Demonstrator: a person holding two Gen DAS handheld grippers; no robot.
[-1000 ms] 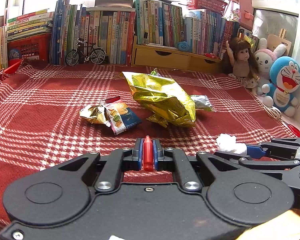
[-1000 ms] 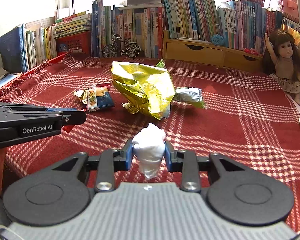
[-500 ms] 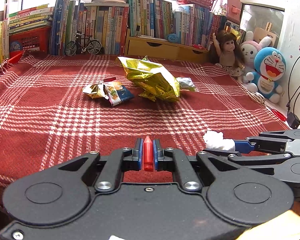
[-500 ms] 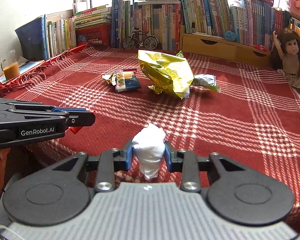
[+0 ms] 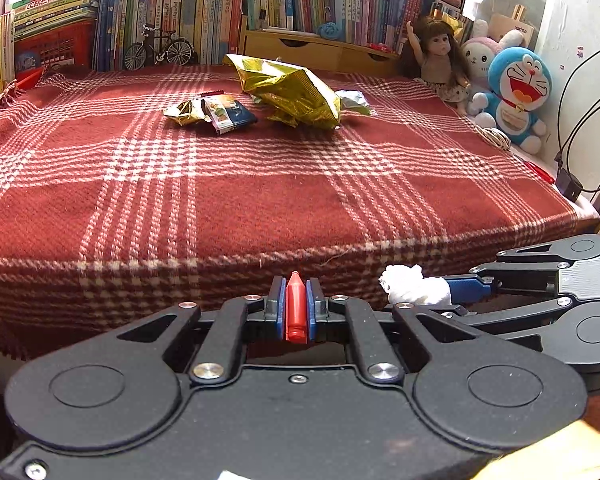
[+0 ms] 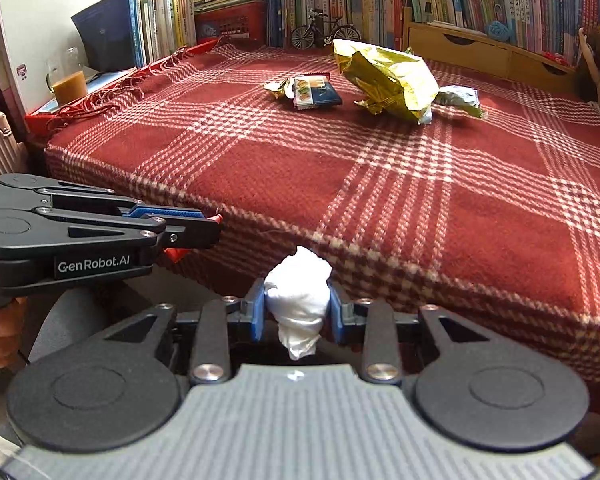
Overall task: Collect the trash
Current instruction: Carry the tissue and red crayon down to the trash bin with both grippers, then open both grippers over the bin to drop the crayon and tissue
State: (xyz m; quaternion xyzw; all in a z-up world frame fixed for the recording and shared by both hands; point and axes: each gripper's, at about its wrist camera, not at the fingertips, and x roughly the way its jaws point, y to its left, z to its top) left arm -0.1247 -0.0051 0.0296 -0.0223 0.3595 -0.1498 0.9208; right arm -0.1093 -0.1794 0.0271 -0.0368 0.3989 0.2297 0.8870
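1. Currently clamped: left tool (image 5: 296, 312) nearly closed on a red crayon (image 5: 295, 306); right tool (image 6: 296, 312) partly open, pinching a crumpled white tissue (image 6: 298, 300). Both off the near edge of the bed.
2. Left to collect: gold foil bag (image 5: 290, 92), small snack wrapper (image 5: 224, 110) and silver wrapper (image 5: 354, 100), far back on the red plaid blanket (image 5: 260, 200).
3. Probably light, crinkly, slippery foil; best pinched at a crumpled fold or edge.
4. Soft woven blanket, yielding under pressure; books, doll (image 5: 436, 60) and plush toys (image 5: 516, 92) behind.
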